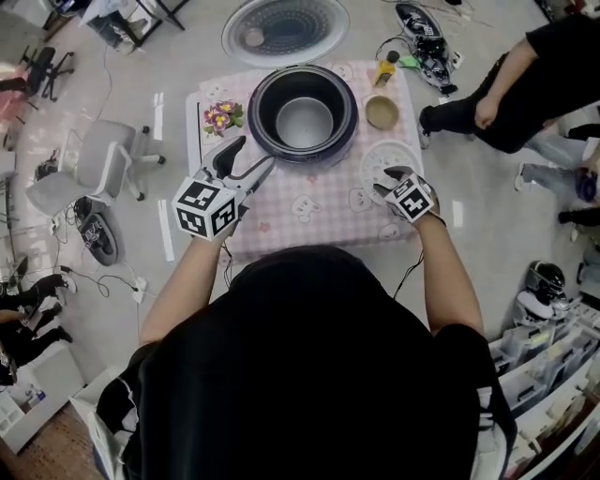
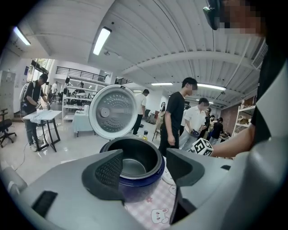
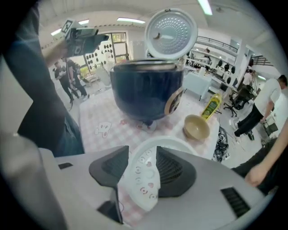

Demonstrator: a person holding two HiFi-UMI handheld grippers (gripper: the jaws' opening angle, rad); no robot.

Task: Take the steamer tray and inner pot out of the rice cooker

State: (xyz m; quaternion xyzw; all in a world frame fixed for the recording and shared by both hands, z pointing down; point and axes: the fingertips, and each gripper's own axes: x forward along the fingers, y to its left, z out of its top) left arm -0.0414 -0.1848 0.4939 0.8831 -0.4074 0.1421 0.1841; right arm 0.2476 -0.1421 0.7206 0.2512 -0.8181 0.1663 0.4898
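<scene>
The dark blue rice cooker (image 1: 303, 112) stands on the pink checked table (image 1: 281, 220) with its lid (image 1: 284, 28) swung up and back. The metal inner pot (image 1: 305, 120) sits inside it. The white perforated steamer tray (image 1: 386, 155) lies flat on the cloth to the cooker's right. My right gripper (image 1: 394, 180) hovers just over the tray's near edge, jaws open; in the right gripper view the tray (image 3: 146, 188) shows below the gap, untouched by the pads. My left gripper (image 1: 246, 159) is open and empty at the cooker's left front, facing the pot (image 2: 135, 164).
A tan bowl (image 1: 382, 112) and a yellow bottle (image 1: 385, 68) stand behind the tray at the table's far right. A flower decoration (image 1: 223, 116) sits left of the cooker. A person (image 1: 506, 84) stands right of the table, an office chair (image 1: 94, 159) to its left.
</scene>
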